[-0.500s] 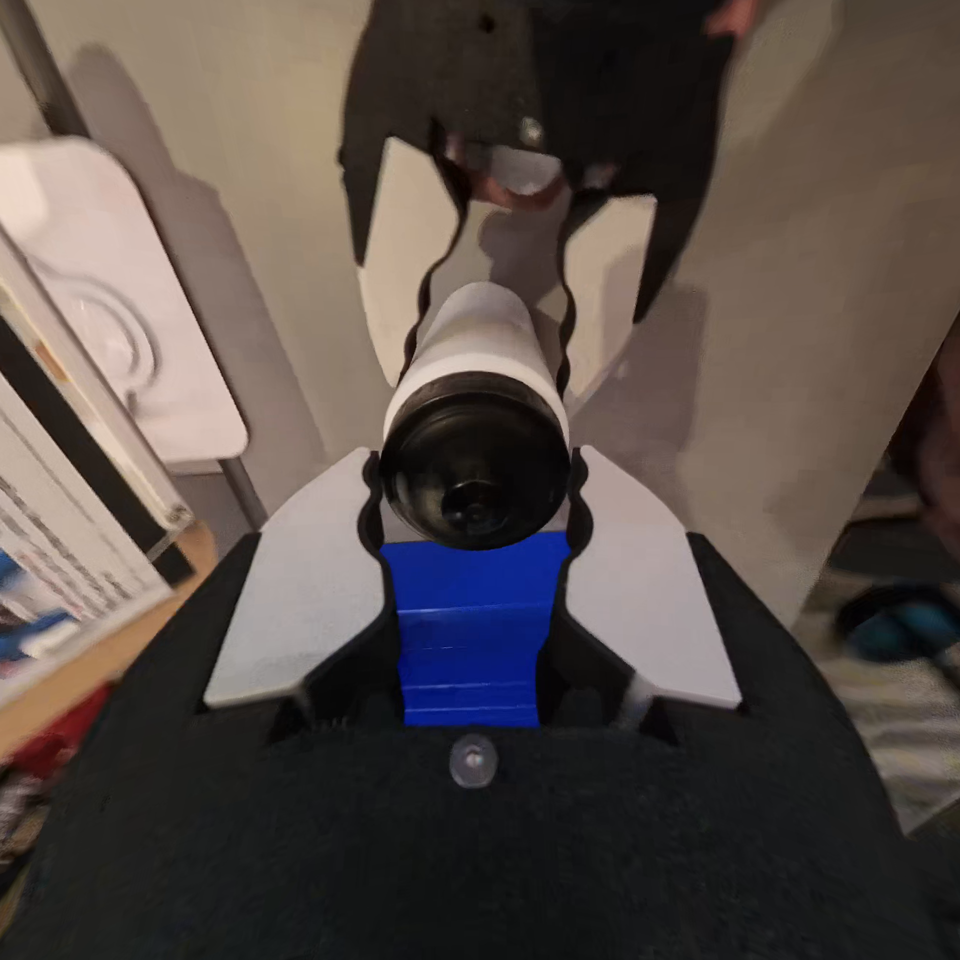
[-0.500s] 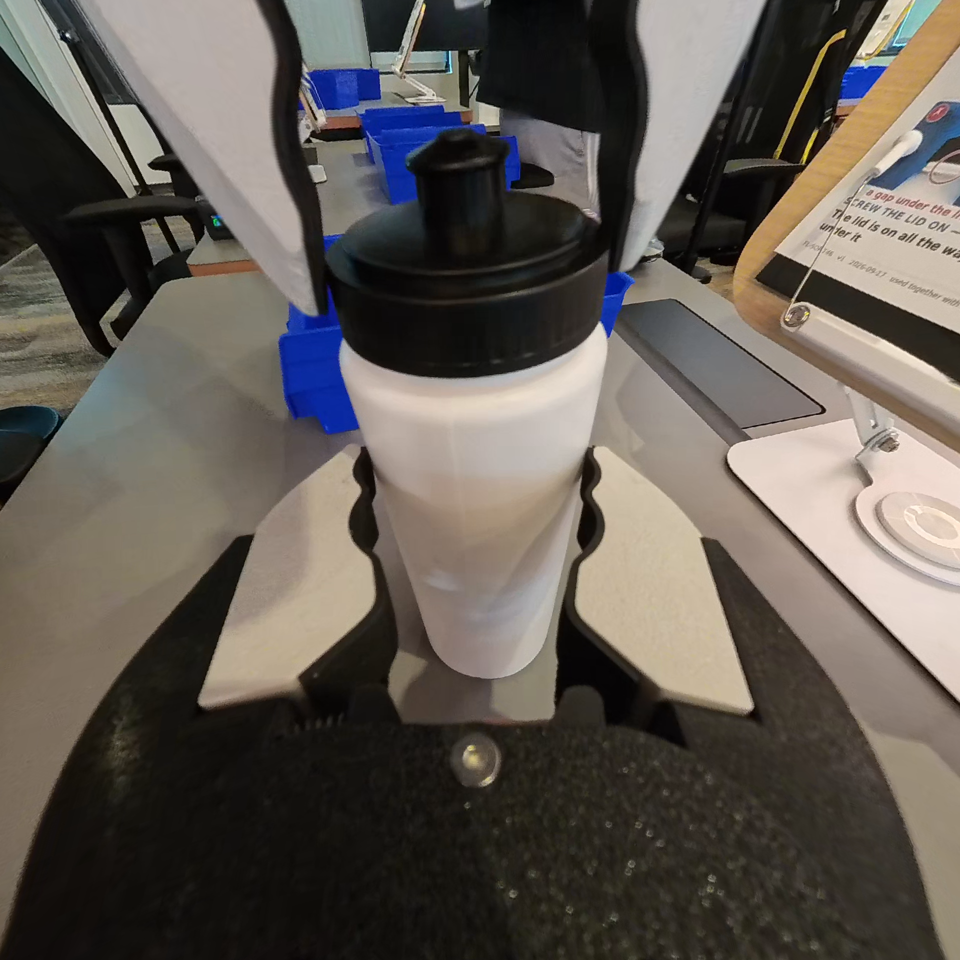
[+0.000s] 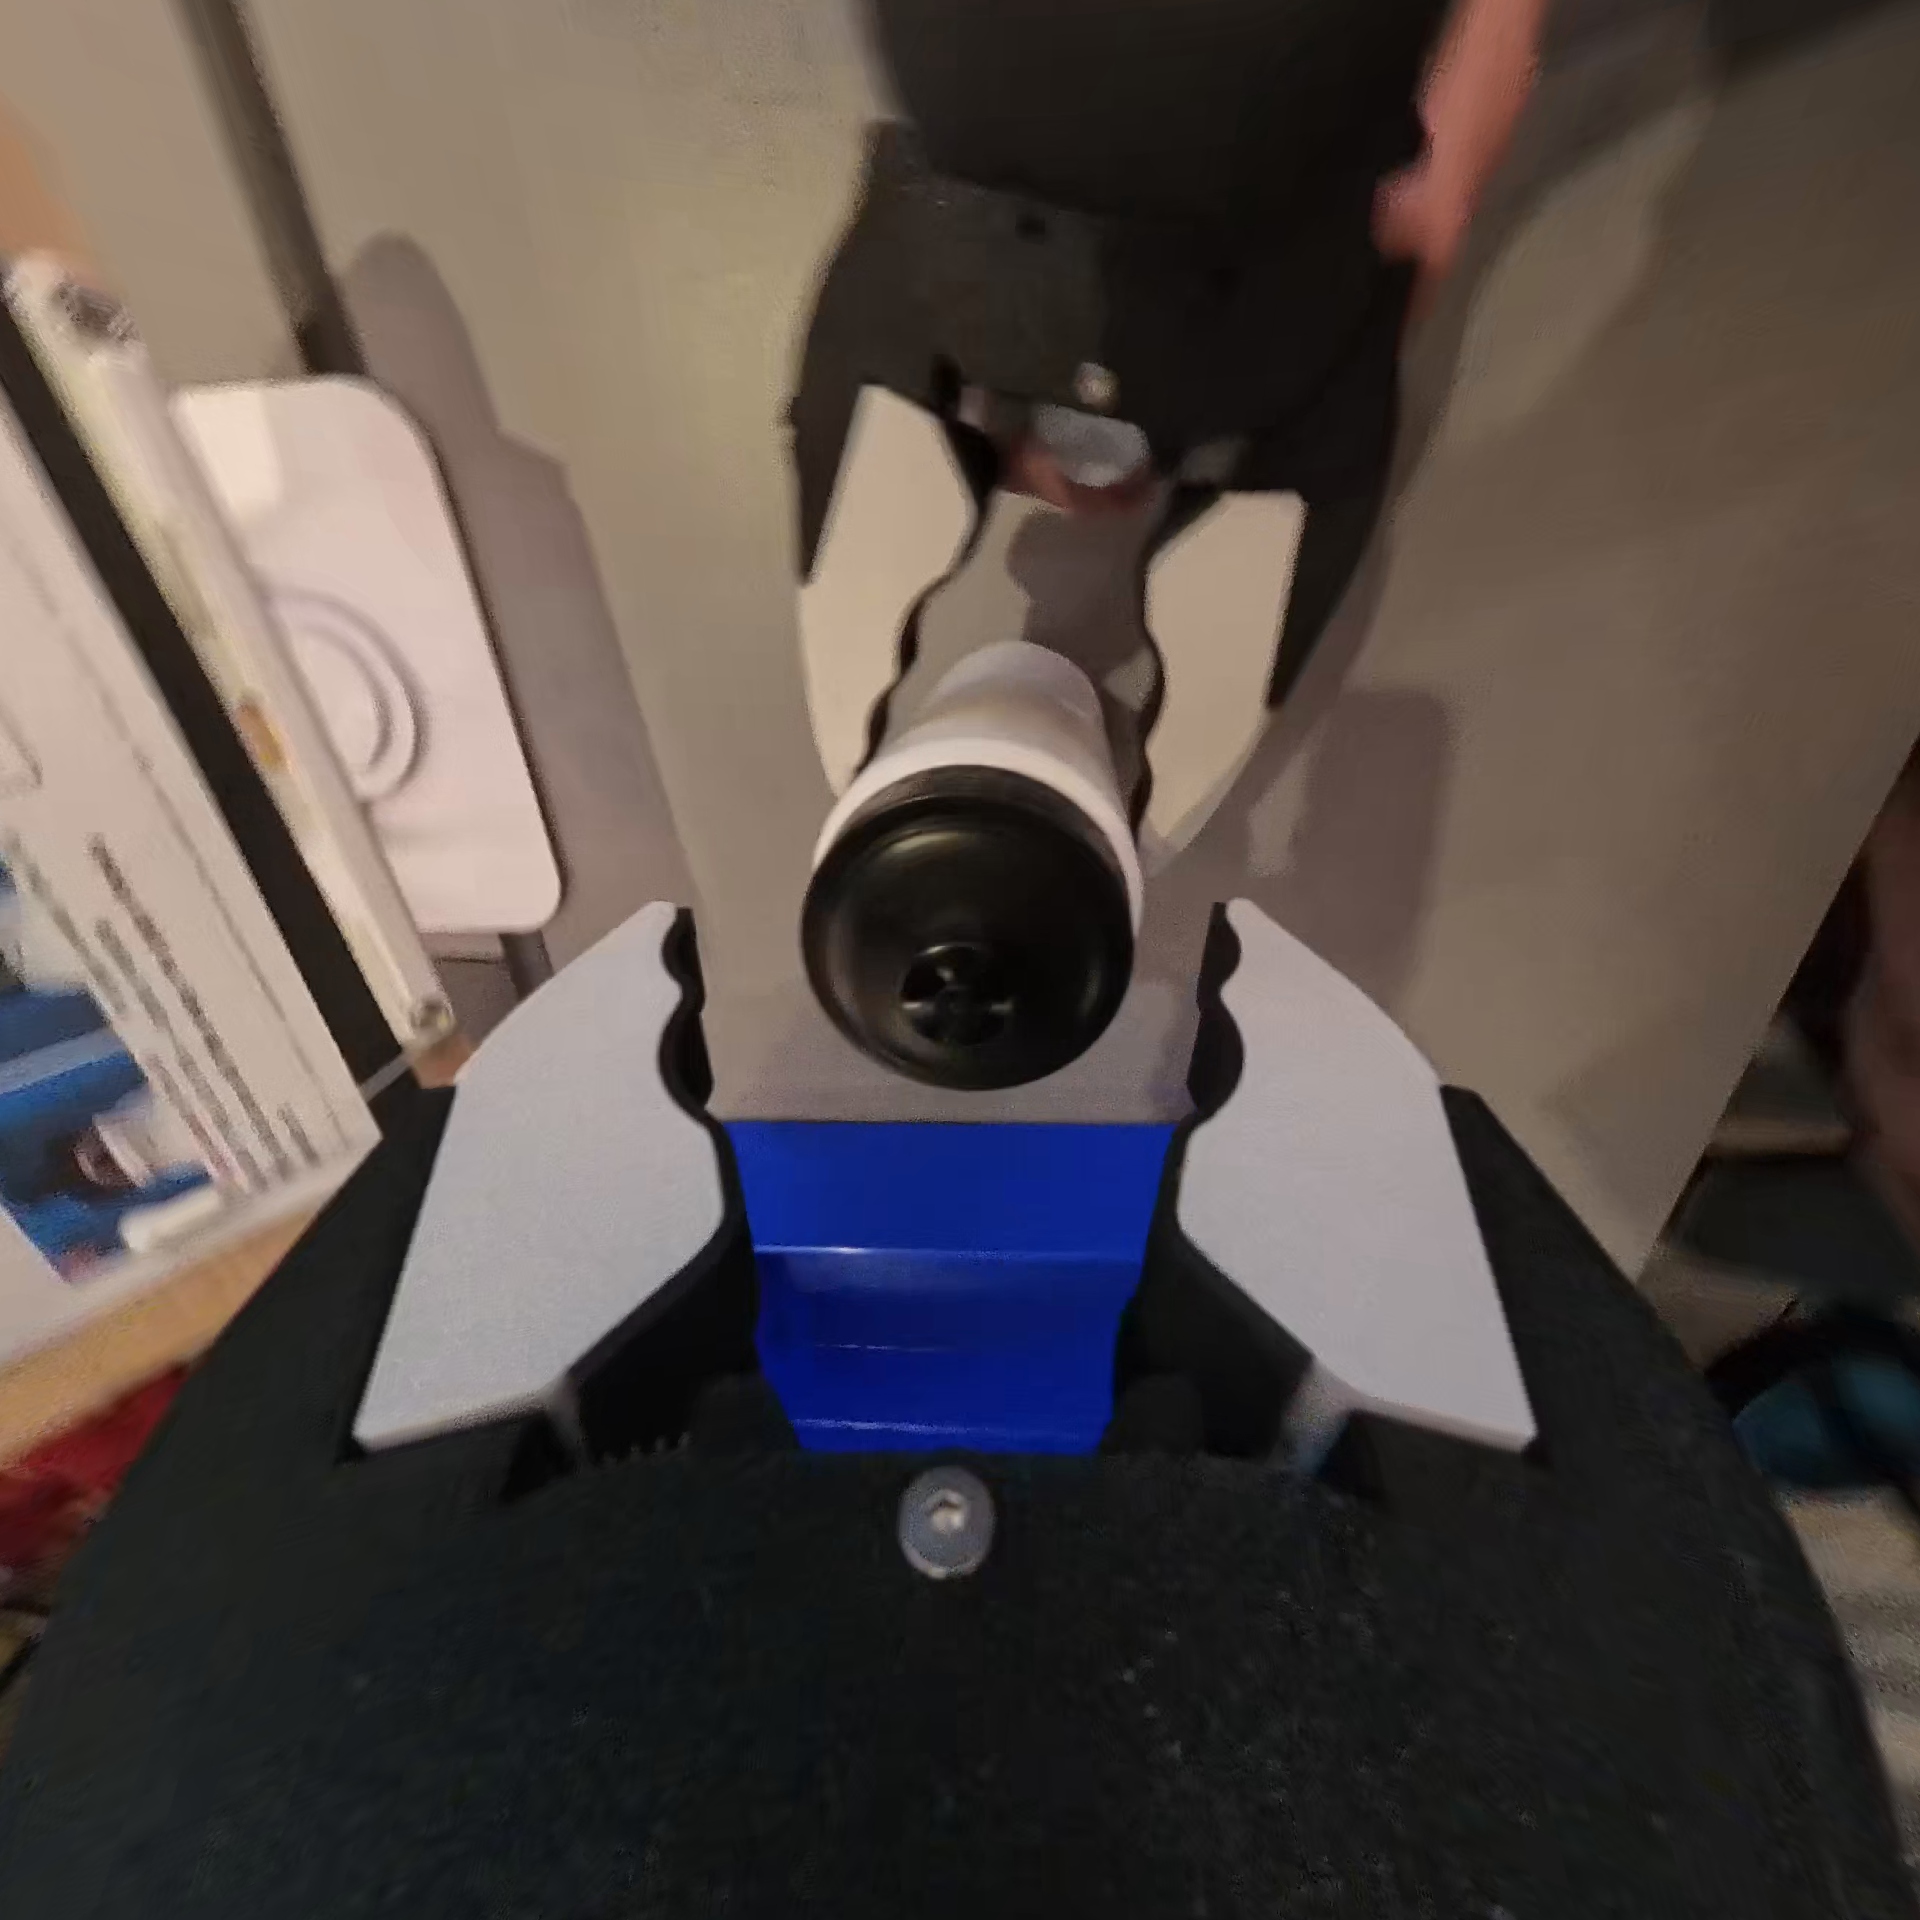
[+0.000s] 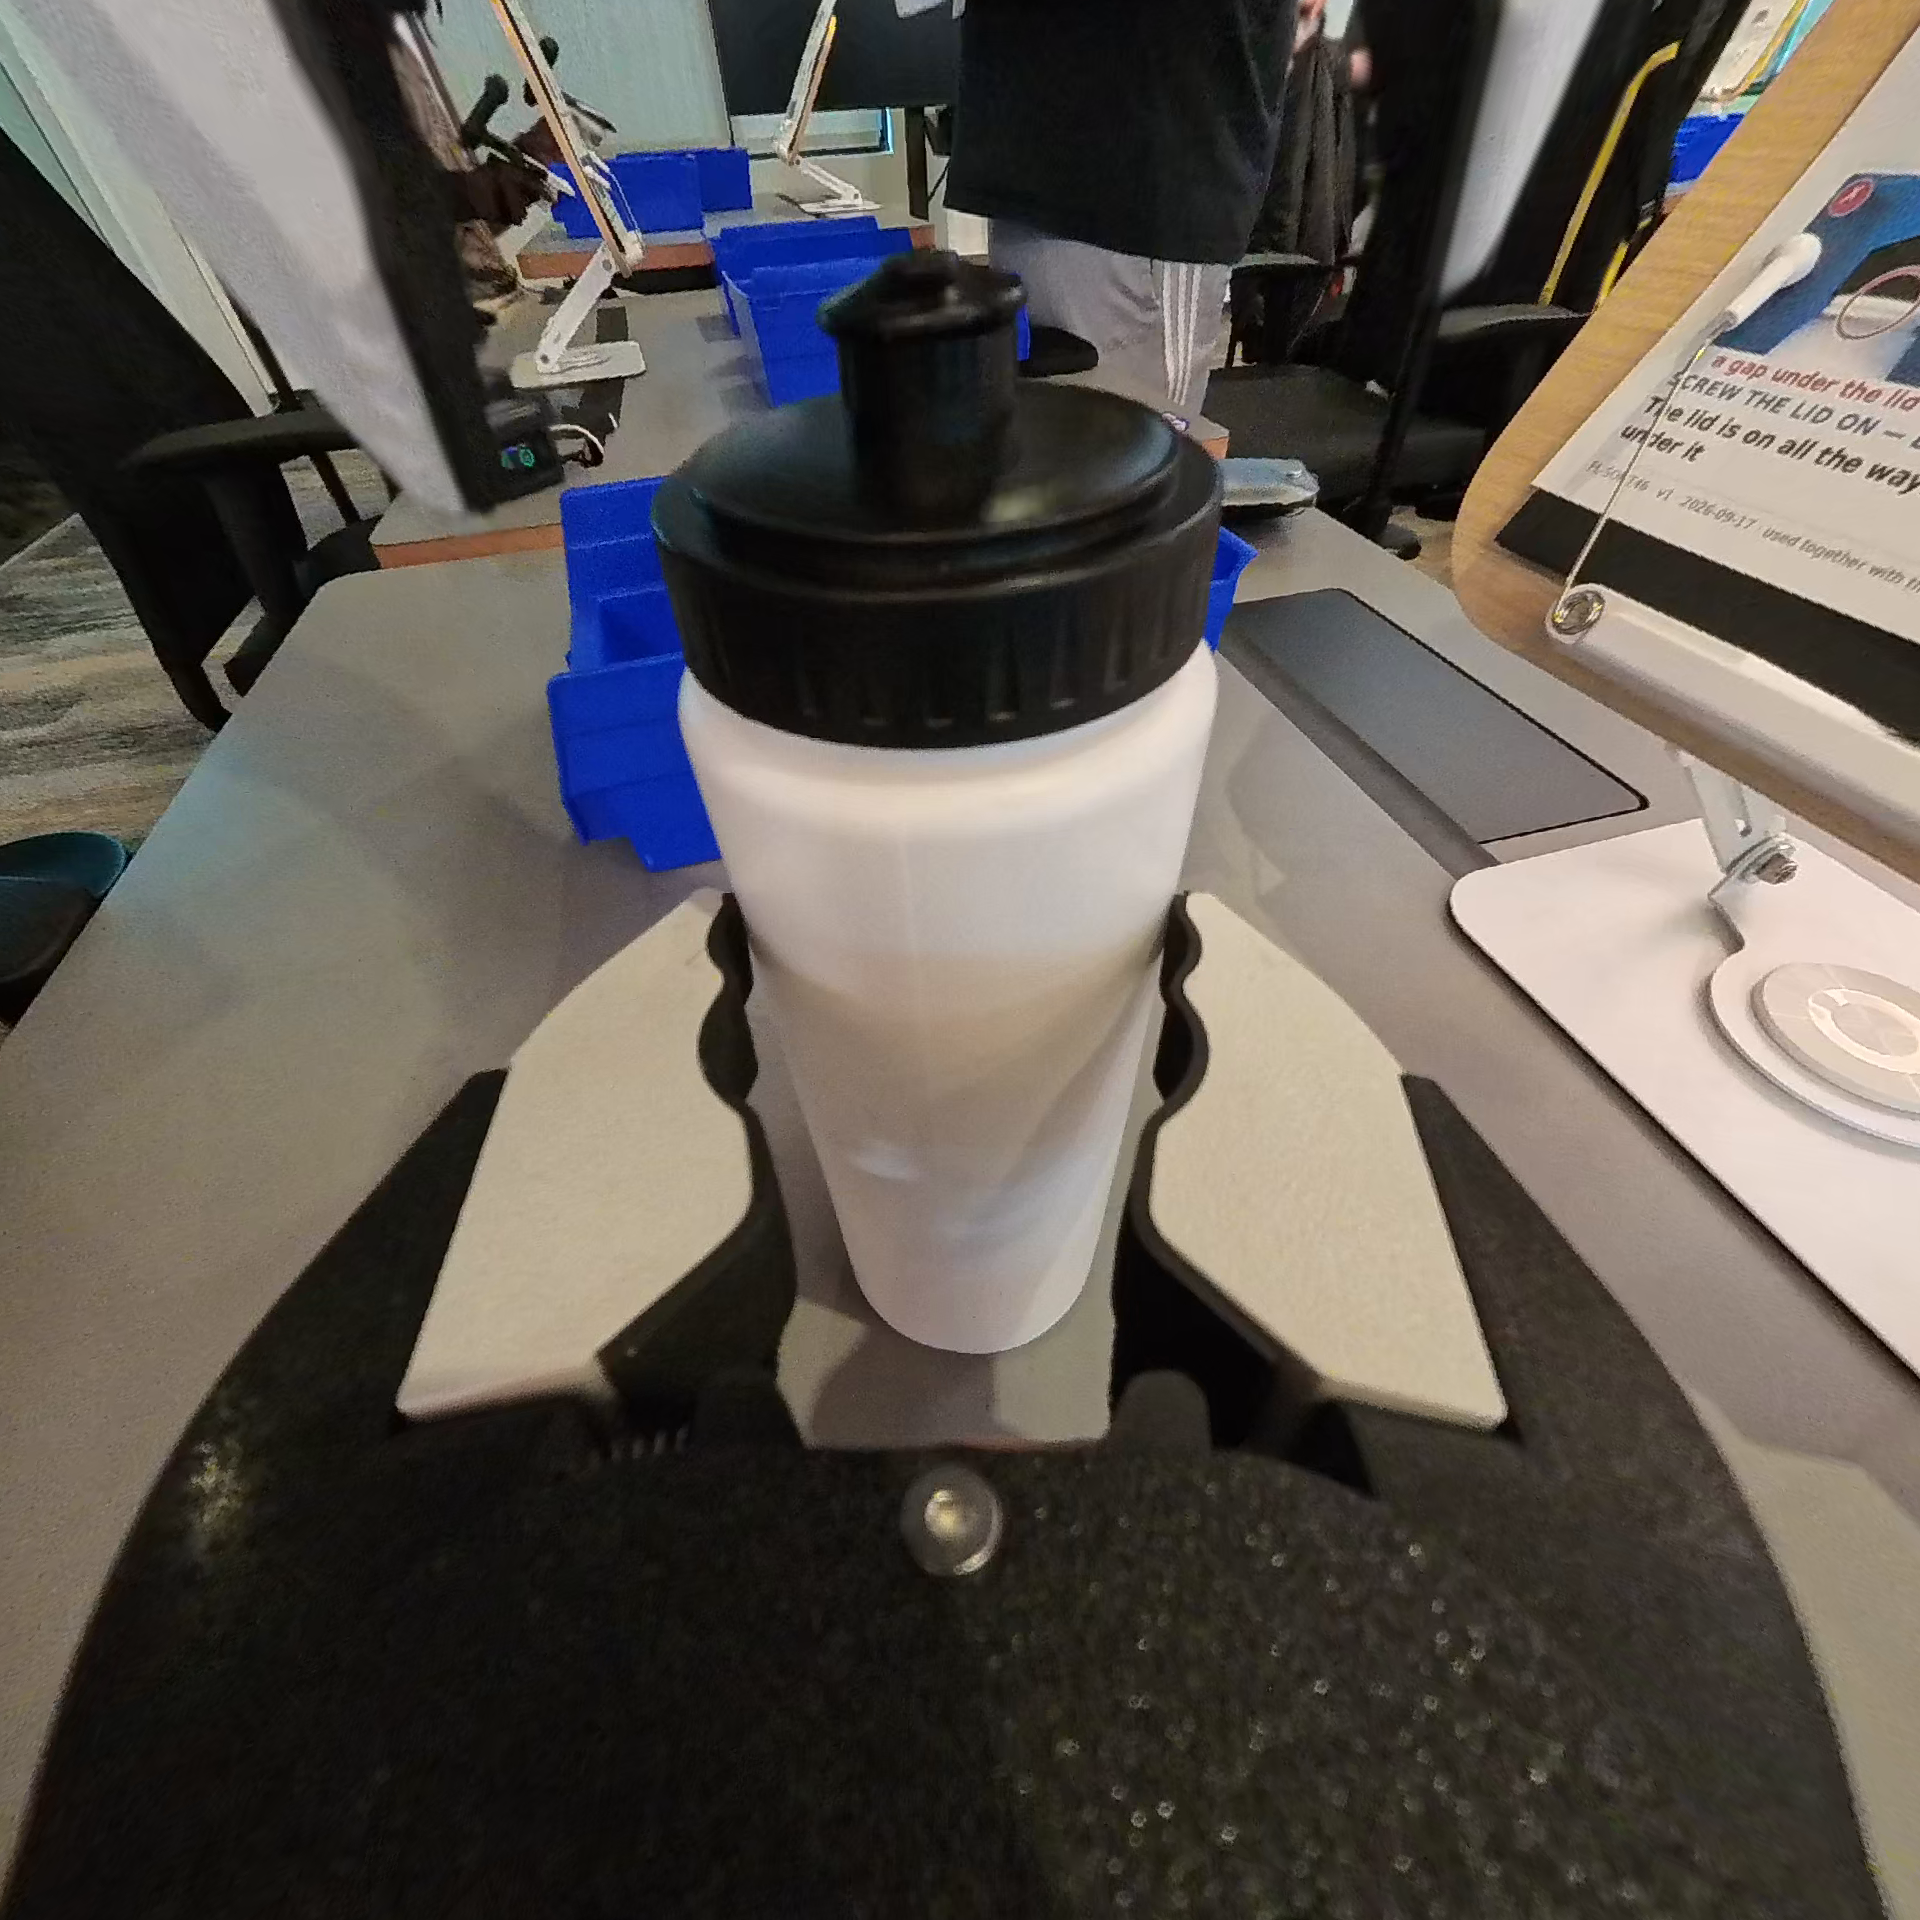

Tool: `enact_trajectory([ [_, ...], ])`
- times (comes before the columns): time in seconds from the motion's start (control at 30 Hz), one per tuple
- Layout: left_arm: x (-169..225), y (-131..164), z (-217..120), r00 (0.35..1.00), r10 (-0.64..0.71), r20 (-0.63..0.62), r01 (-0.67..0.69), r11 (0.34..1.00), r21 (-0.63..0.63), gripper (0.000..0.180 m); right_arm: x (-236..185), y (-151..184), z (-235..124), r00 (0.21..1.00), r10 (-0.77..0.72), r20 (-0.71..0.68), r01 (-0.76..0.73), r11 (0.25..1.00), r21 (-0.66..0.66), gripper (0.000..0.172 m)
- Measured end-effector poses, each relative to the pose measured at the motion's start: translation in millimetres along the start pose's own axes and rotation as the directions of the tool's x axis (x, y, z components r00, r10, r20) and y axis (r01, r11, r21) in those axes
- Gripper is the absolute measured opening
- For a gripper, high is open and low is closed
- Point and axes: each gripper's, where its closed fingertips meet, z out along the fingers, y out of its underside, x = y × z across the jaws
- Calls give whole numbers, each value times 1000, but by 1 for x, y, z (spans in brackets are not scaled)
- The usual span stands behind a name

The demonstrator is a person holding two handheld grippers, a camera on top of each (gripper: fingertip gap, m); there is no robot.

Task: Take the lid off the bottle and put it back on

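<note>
Your left gripper is now spreading wide and backing off the black lid, which is sitting seated on the white bottle your right gripper is clamping upright on the grey table, suggesting a regrasp or completion.

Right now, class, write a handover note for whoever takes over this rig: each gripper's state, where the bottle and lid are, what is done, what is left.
Right gripper: shut on the white bottle, pads pressing its lower body; the bottle stands upright on the grey table.
Left gripper: open above the black lid, fingers clear on both sides.
The lid sits on the bottle, no gap showing under it. A blue bin stands behind.
Whether the lid has already been off and back on cannot be told from this moment; check, then test that it is tight.
</note>
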Motion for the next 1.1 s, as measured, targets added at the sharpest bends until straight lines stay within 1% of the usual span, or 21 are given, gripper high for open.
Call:
enact_trajectory([
  [0.03, -6, 1, -2, 993, -118, 30, 117, 993, 19, 90, 0, 0, 0, 1000, 0, 0, 0, 1000, -1, 76],
  [0.07, -10, 3, -3, 969, -243, 45, 242, 970, 29, 89, 0, 0, 0, 1000, 0, 0, 0, 1000, -2, 76],
  [0.1, -11, 8, -1, 933, -357, 39, 356, 934, 31, 86, 0, 0, 0, 1000, -1, 0, 1, 1000, -3, 76],
  [0.13, -10, 11, 1, 898, -440, 25, 439, 898, 29, 87, 0, 0, 0, 1000, -2, 0, 2, 1000, -5, 76],
  [0.17, -11, 15, 4, 868, -495, 24, 495, 869, 26, 89, 0, 0, 0, 1000, -3, 0, 3, 1000, -6, 76],
  [0.2, -12, 18, 7, 848, -529, 30, 528, 849, 27, 88, 0, 0, 0, 1000, -3, 0, 3, 1000, -7, 76],
  [0.23, -13, 18, 9, 836, -548, 22, 548, 836, 32, 92, -1, 0, 0, 1000, -4, 0, 4, 1000, -8, 76],
  [0.27, -11, 17, 9, 827, -562, 0, 562, 826, 37, 91, 0, 1, 0, 1000, -2, -2, 2, 1000, -9, 76],
  [0.33, -4, 12, 10, 821, -566, -66, 569, 821, 41, 75, 0, 1, 0, 1000, 1, -2, -1, 1000, -9, 76],
  [0.4, 2, 9, 10, 821, -561, -110, 568, 822, 43, 63, 0, 1, 0, 1000, 1, -1, -1, 1000, -8, 76],
  [0.53, 2, 10, 11, 822, -554, -136, 561, 828, 19, 64, -1, 1, 0, 1000, -2, 1, 2, 1000, -8, 76],
  [0.6, 2, 10, 12, 804, -576, -147, 583, 813, 3, 65, 0, 1, 0, 1000, 0, 1, 0, 1000, -9, 76],
  [0.7, 0, 12, 13, 793, -592, -144, 599, 801, 2, 72, 0, 1, -1, 1000, 4, 3, -4, 1000, -6, 76],
  [0.8, -1, 14, 13, 781, -607, -147, 614, 790, 1, 74, 0, 1, 0, 1000, 2, 3, -2, 1000, -8, 76],
  [1.1, 0, 15, 12, 784, -607, -128, 615, 788, 24, 75, -1, 2, 0, 1000, 0, 6, 0, 1000, -9, 76],
])
